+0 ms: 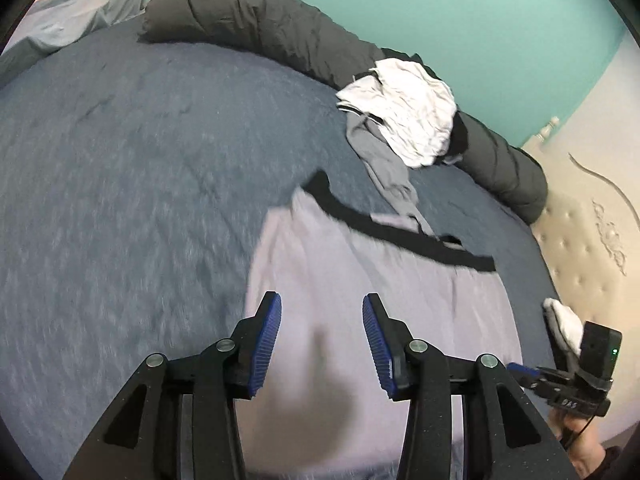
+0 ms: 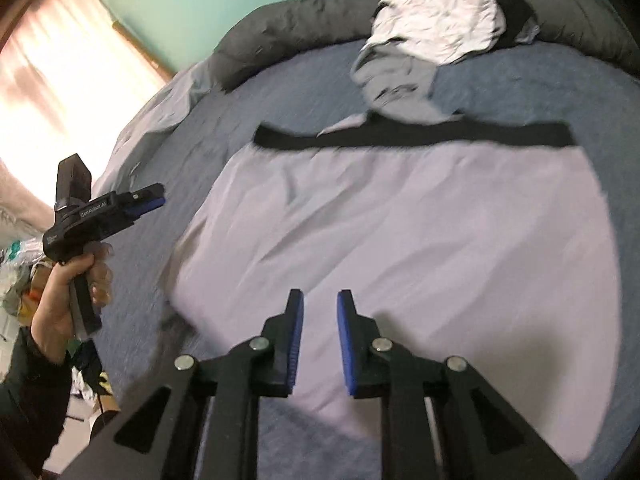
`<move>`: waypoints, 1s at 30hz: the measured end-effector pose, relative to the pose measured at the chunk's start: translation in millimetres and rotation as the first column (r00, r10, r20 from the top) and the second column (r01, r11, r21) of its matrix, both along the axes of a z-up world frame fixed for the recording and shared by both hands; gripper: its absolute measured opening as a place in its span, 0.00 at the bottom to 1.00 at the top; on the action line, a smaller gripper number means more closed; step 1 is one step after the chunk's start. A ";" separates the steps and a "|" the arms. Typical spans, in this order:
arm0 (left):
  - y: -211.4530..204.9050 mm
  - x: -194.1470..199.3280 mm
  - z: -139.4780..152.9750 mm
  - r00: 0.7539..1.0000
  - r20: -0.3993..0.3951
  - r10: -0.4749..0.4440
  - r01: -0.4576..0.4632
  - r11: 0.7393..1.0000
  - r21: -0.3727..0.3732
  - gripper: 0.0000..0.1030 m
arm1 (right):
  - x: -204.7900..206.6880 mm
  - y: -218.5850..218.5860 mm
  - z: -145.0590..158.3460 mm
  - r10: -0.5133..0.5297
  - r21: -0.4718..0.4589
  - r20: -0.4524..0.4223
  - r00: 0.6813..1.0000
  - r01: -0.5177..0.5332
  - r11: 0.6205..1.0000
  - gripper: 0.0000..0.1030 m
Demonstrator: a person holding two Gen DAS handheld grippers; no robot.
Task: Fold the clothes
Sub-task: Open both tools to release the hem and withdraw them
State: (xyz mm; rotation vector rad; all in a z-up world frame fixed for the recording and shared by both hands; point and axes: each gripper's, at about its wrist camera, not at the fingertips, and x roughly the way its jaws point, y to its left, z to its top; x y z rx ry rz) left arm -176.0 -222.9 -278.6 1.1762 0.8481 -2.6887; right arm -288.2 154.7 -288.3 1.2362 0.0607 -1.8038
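Observation:
A pale lilac garment point(image 1: 360, 280) point(image 2: 400, 220) with a black waistband point(image 1: 400, 236) point(image 2: 400, 140) lies spread flat on the blue bed sheet point(image 1: 120, 160) point(image 2: 520, 80). My left gripper point(image 1: 322, 300) hovers over its left part, jaws well apart with nothing between them. It also shows in the right wrist view, left gripper point(image 2: 158, 200), held by a hand point(image 2: 60, 300) off the garment's left edge. Above the garment's near part, my right gripper point(image 2: 320, 294) has its blue pads a narrow gap apart and grips nothing. The right gripper point(image 1: 520, 372) peeks in at the left wrist view's right edge.
A crumpled white garment point(image 1: 408, 112) point(image 2: 440, 20) and a grey one point(image 1: 384, 160) point(image 2: 392, 80) are piled beyond the waistband. A rolled dark grey duvet point(image 1: 248, 20) point(image 2: 280, 32) lines the teal wall. A cream tufted headboard point(image 1: 580, 220) stands right, a curtained window point(image 2: 60, 80) left.

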 end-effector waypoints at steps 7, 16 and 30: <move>28.6 40.6 -20.7 1.000 -0.024 0.000 0.000 1.000 0.002 0.46 | 37.1 -18.6 -25.7 -0.029 0.034 0.041 0.999 0.028 0.999 0.15; 40.9 61.0 -45.1 0.999 -0.036 0.003 -0.004 1.000 -0.021 0.47 | 39.1 -41.5 -77.0 -0.090 0.187 0.019 0.996 0.085 0.979 0.14; 42.1 62.9 -51.1 0.999 -0.046 -0.023 0.022 0.999 -0.030 0.54 | 4.1 -56.4 -50.7 -0.172 0.157 -0.027 0.985 0.174 0.972 0.14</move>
